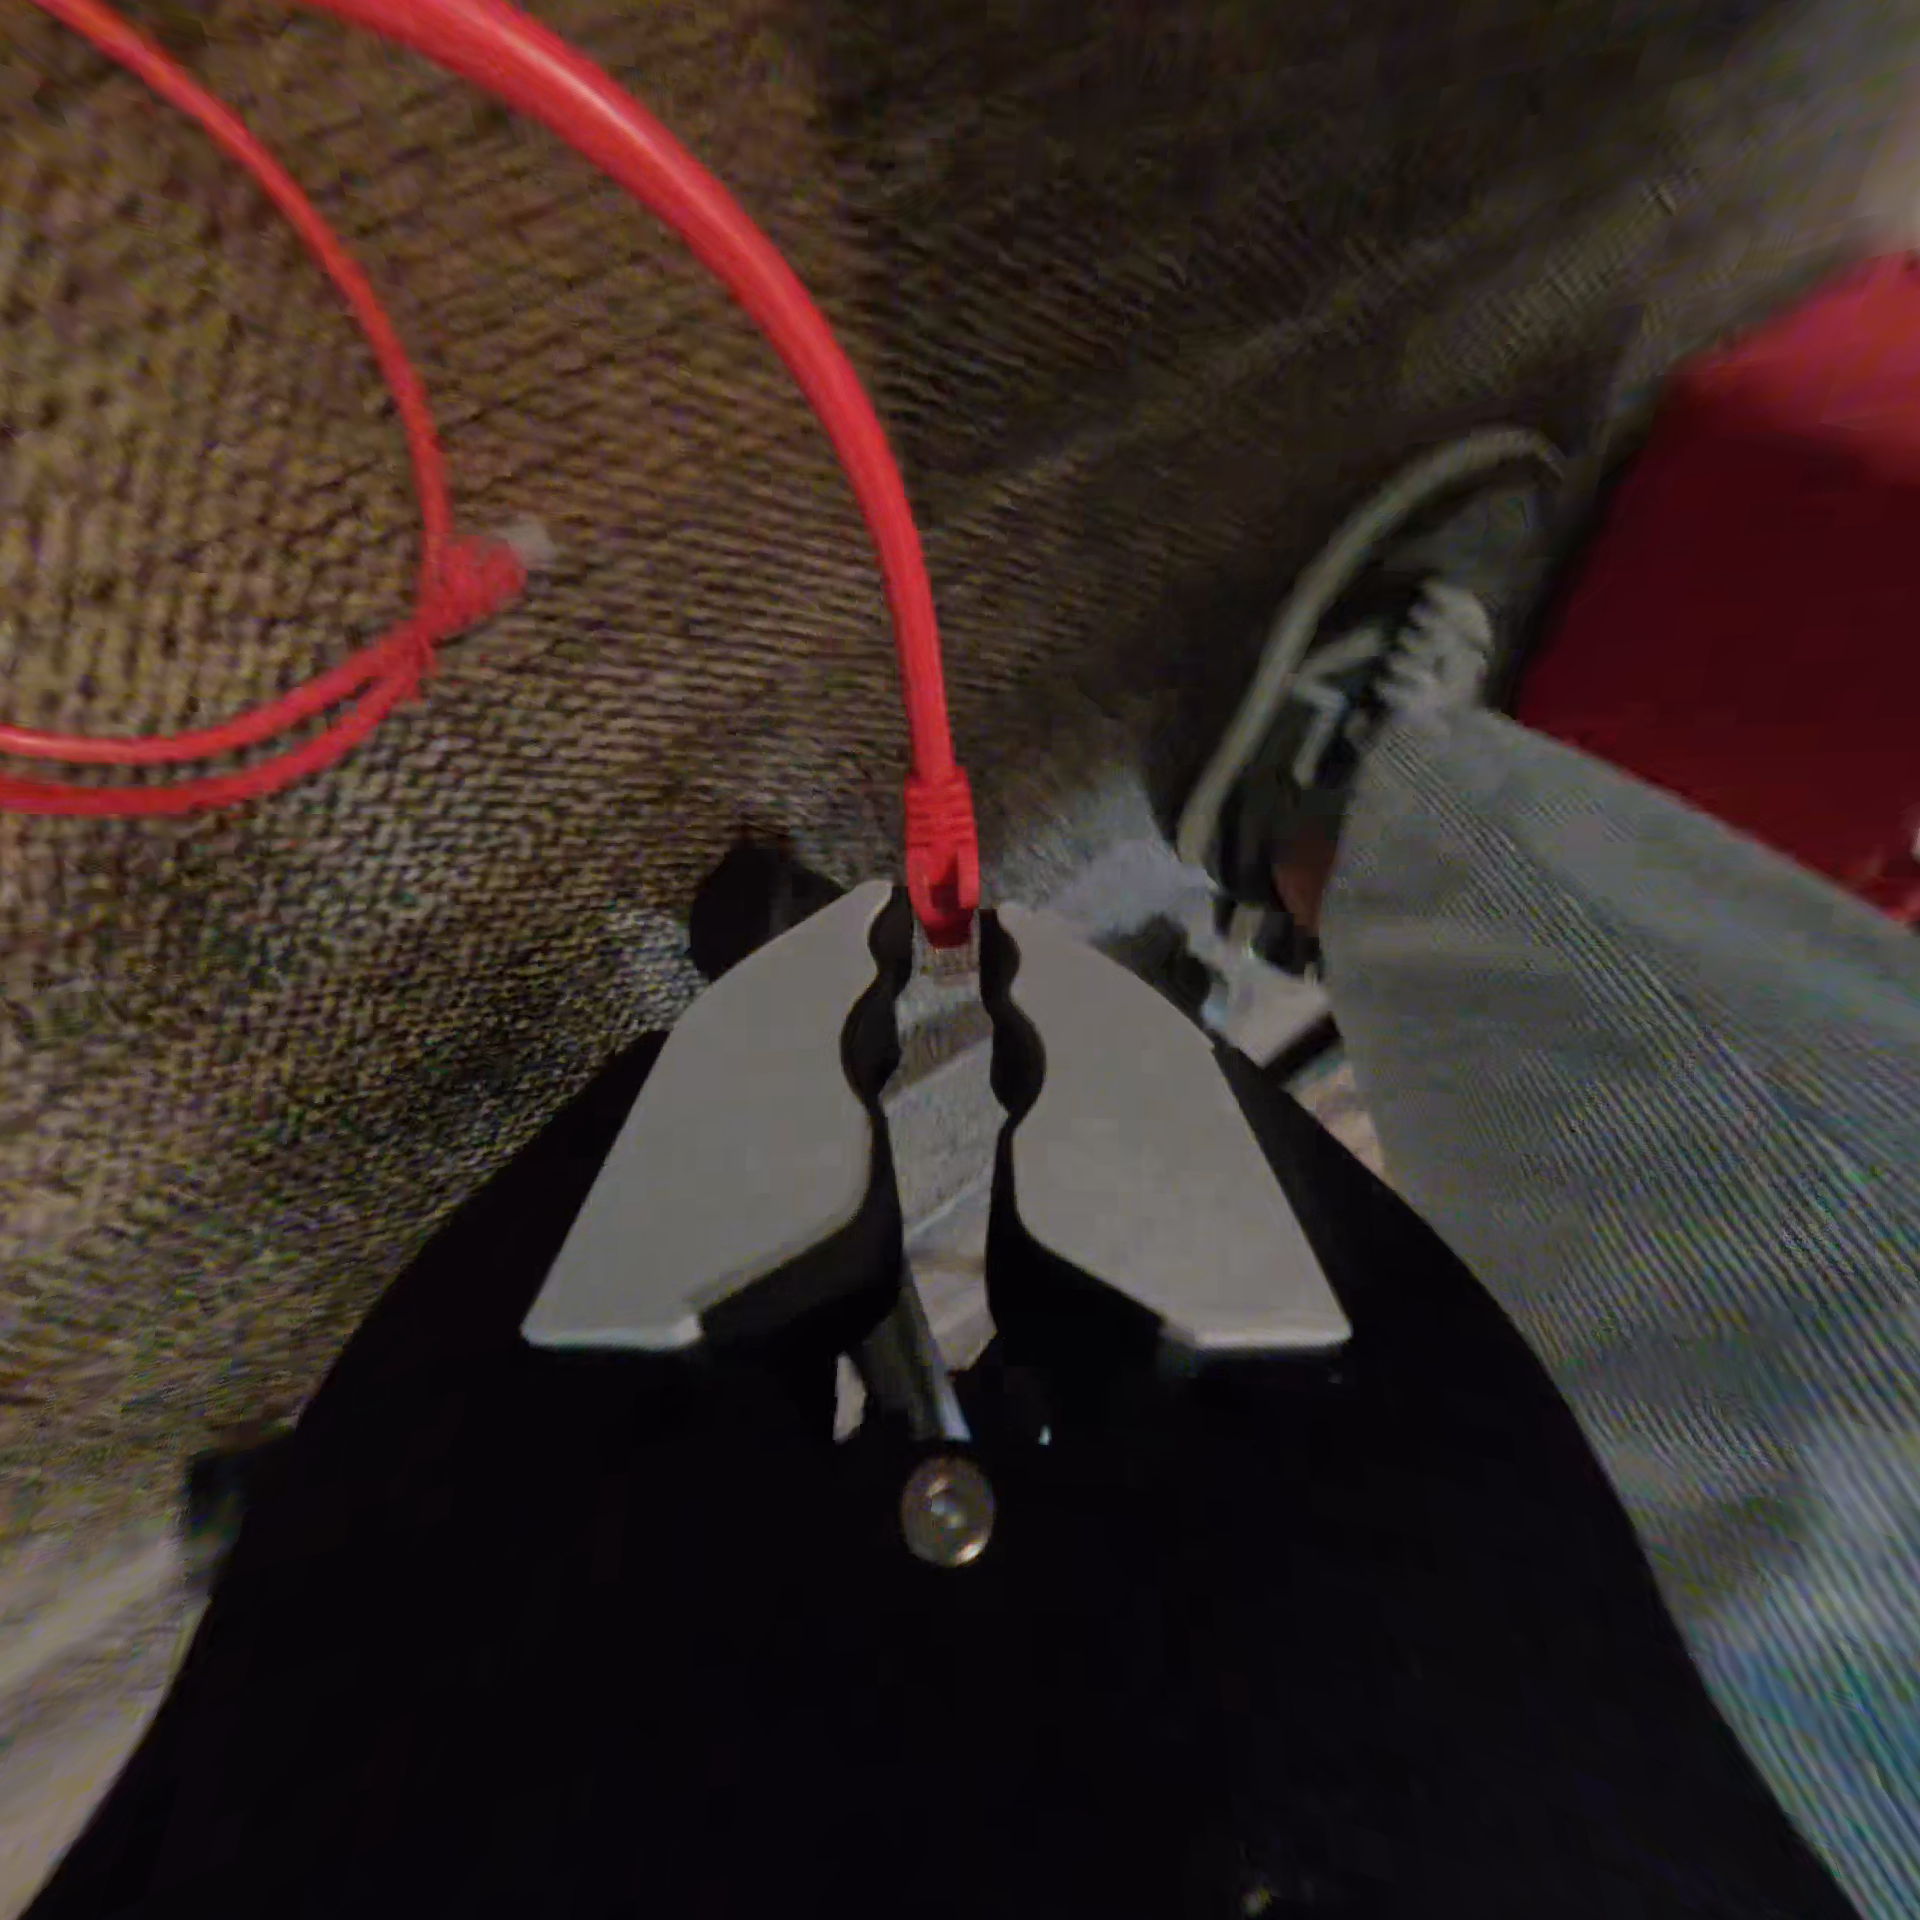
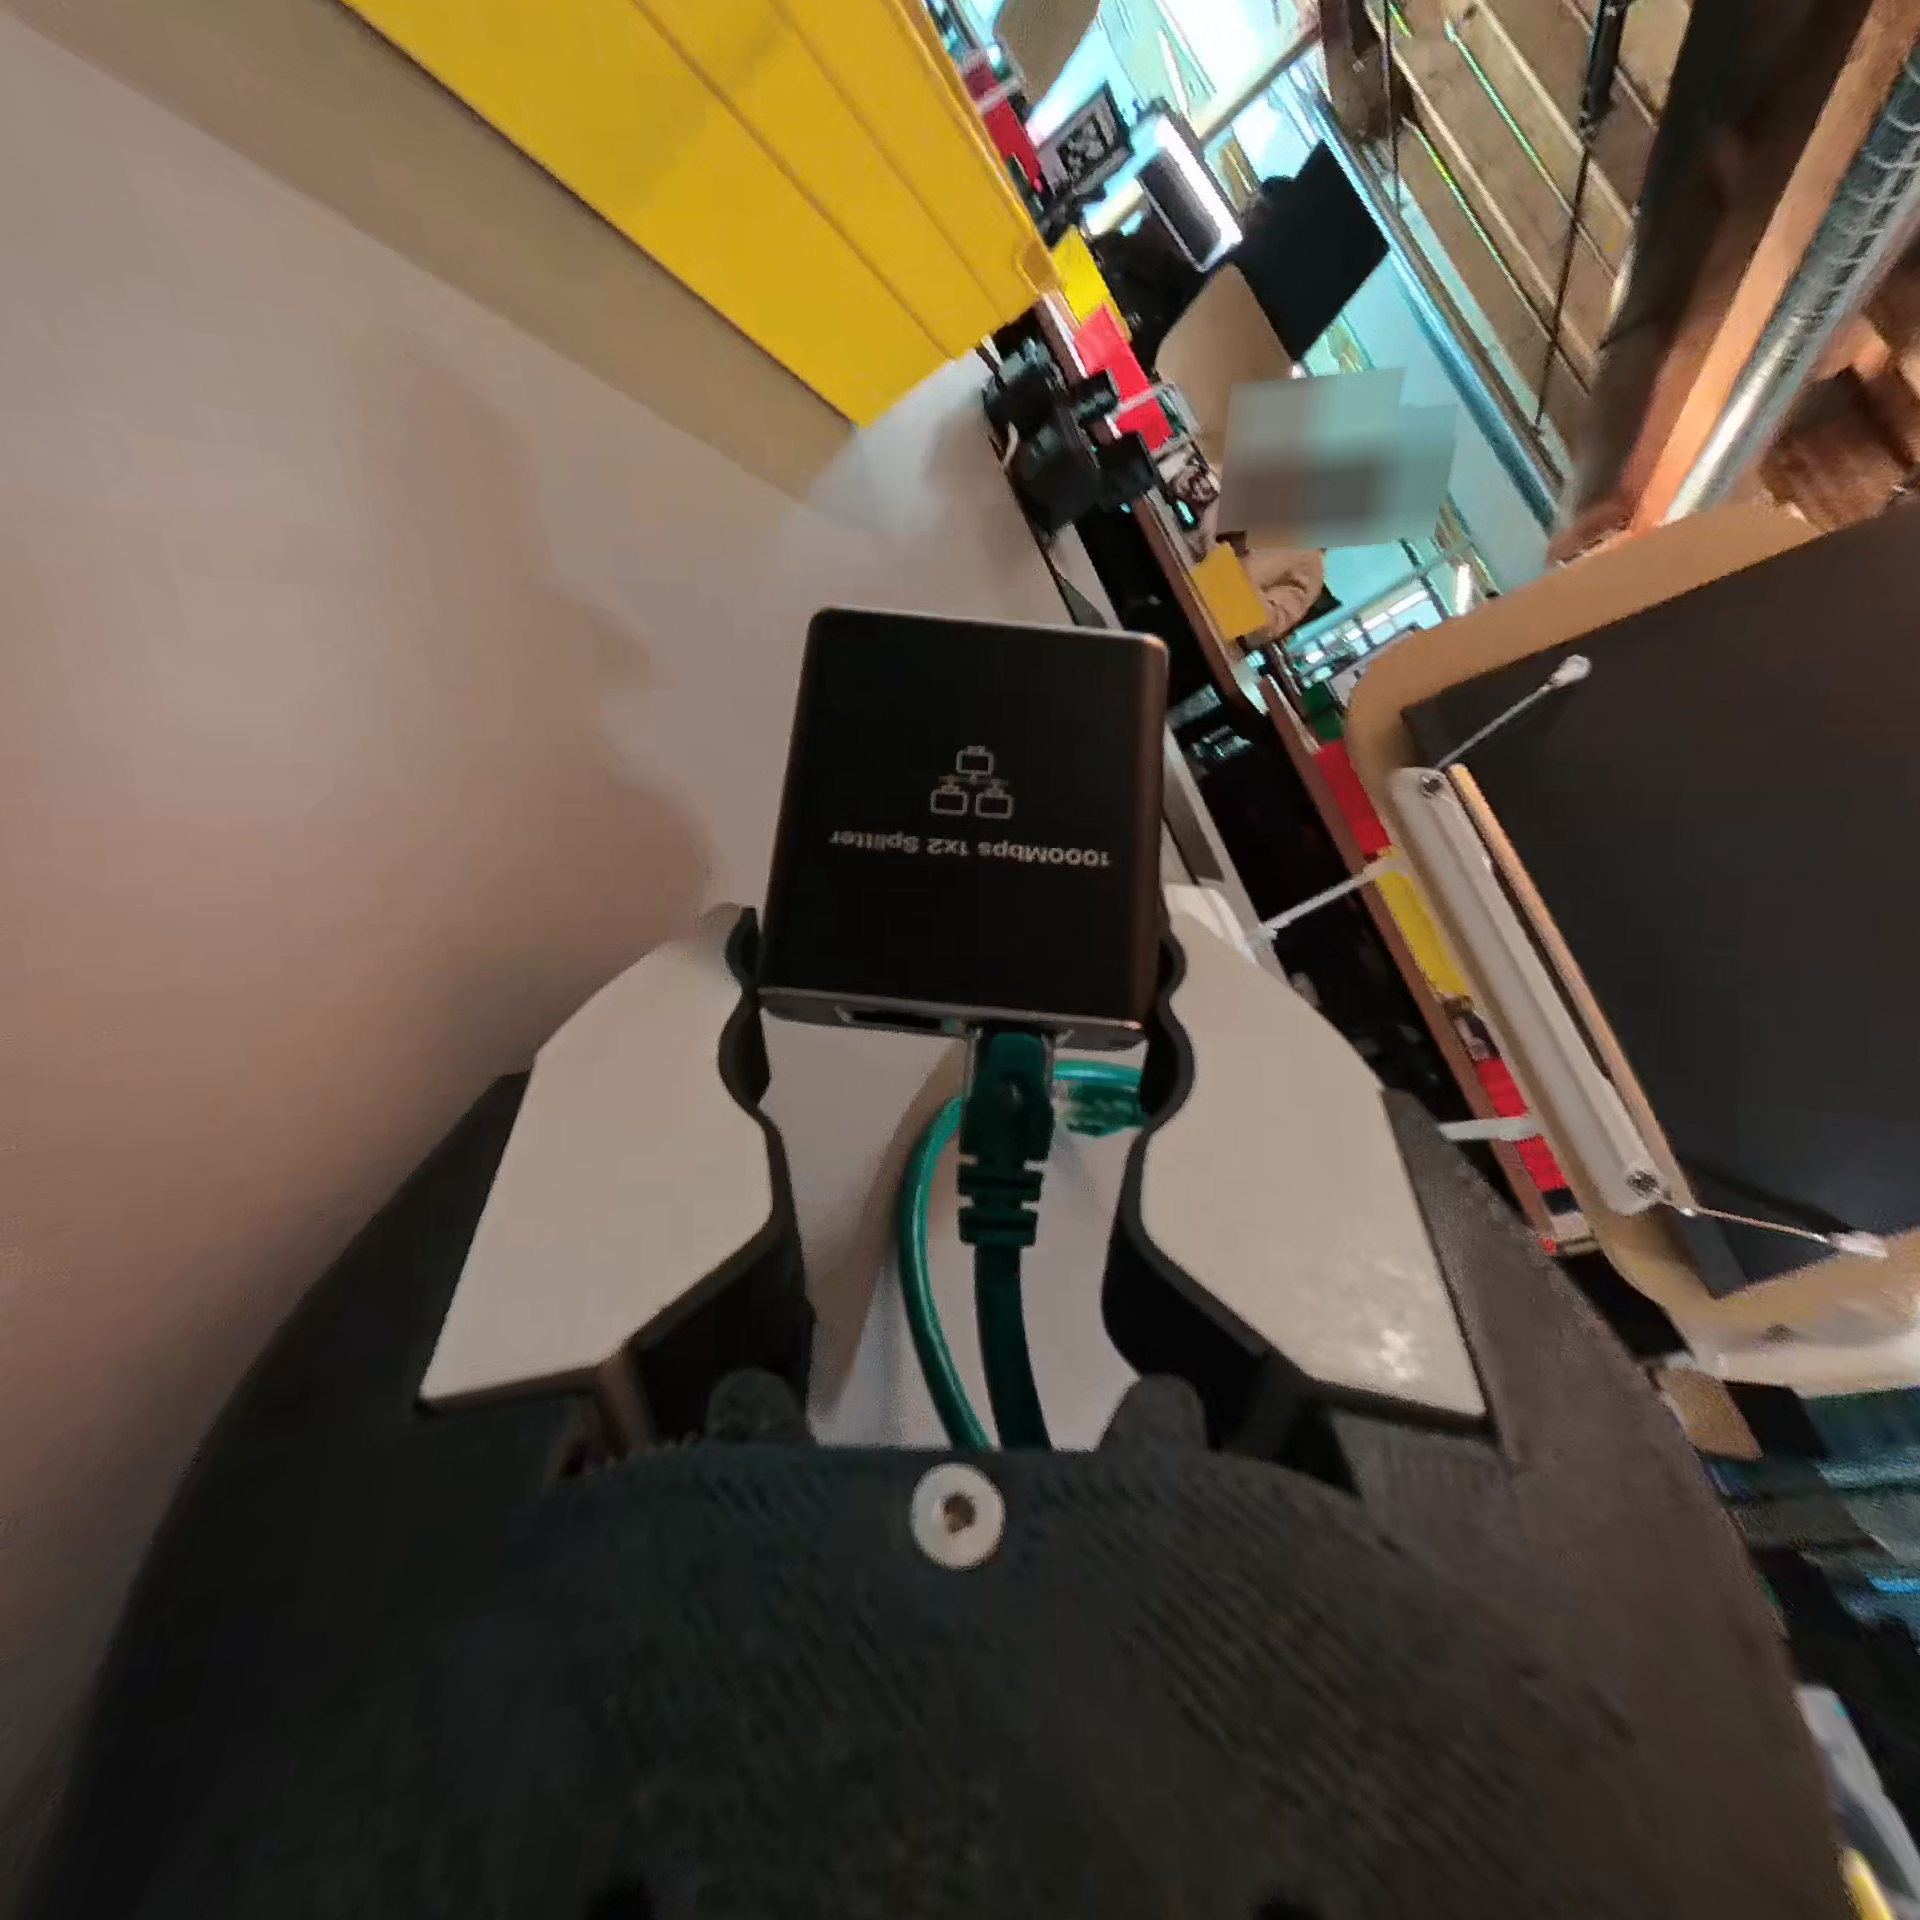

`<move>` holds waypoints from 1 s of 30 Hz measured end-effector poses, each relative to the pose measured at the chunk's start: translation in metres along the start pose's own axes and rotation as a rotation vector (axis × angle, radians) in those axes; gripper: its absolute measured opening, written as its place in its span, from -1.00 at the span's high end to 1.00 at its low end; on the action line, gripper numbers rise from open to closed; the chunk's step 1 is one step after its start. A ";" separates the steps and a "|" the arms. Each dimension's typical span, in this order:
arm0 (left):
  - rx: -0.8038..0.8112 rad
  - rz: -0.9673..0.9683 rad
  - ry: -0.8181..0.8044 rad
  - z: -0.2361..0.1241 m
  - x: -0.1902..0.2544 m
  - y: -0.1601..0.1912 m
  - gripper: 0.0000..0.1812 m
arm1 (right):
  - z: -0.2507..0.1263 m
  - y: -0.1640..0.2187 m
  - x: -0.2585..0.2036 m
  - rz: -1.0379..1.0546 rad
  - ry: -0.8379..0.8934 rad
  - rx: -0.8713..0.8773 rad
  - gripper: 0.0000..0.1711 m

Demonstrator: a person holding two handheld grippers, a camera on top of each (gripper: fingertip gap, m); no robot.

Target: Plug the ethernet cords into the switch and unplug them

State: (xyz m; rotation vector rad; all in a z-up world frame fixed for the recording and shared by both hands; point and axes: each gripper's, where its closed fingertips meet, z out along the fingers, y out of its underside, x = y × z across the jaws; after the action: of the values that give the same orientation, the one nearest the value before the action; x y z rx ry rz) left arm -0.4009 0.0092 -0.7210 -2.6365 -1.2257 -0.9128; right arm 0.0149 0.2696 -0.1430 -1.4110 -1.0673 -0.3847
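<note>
In the left wrist view my left gripper [image 1: 945, 940] is shut on the clear plug of a red ethernet cord [image 1: 940, 847]. The cord arcs up and to the left and loops over the brown carpet [image 1: 260, 436], with a tie at the loop. In the right wrist view my right gripper [image 2: 961, 961] is shut on a small black switch box [image 2: 961, 810], held by its near end above a white table [image 2: 260, 623]. A dark green ethernet cord [image 2: 1003, 1153] is plugged into the box's near face, right of an empty port. A lighter green cord [image 2: 930, 1247] loops beside it.
In the left wrist view a person's grey trouser leg [image 1: 1621, 1091] and a shoe [image 1: 1382, 644] stand at the right, next to a red object [image 1: 1766, 520]. In the right wrist view yellow bins [image 2: 727, 177] lie at the table's far side, and a dark panel with a wooden edge [image 2: 1662, 883] stands at the right.
</note>
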 end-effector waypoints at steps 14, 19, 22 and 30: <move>0.332 0.842 0.106 -0.312 0.230 0.087 0.87 | -0.016 -0.028 0.003 0.114 -0.064 0.199 0.16; 0.524 1.100 0.160 -0.428 0.358 0.143 0.90 | -0.017 -0.024 0.023 0.304 -0.077 0.228 0.17; 0.551 1.325 0.238 -0.465 0.452 0.189 0.93 | -0.020 -0.023 0.027 0.317 -0.050 0.238 0.17; 0.549 1.852 0.437 -0.503 0.670 0.296 1.00 | -0.036 -0.004 0.040 0.347 0.005 0.189 0.16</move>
State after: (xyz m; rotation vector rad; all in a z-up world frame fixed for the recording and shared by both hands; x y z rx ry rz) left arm -0.0942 0.0942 0.1084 -1.7201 0.9406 -0.4615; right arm 0.0452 0.2500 -0.1030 -1.3910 -0.8106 -0.0345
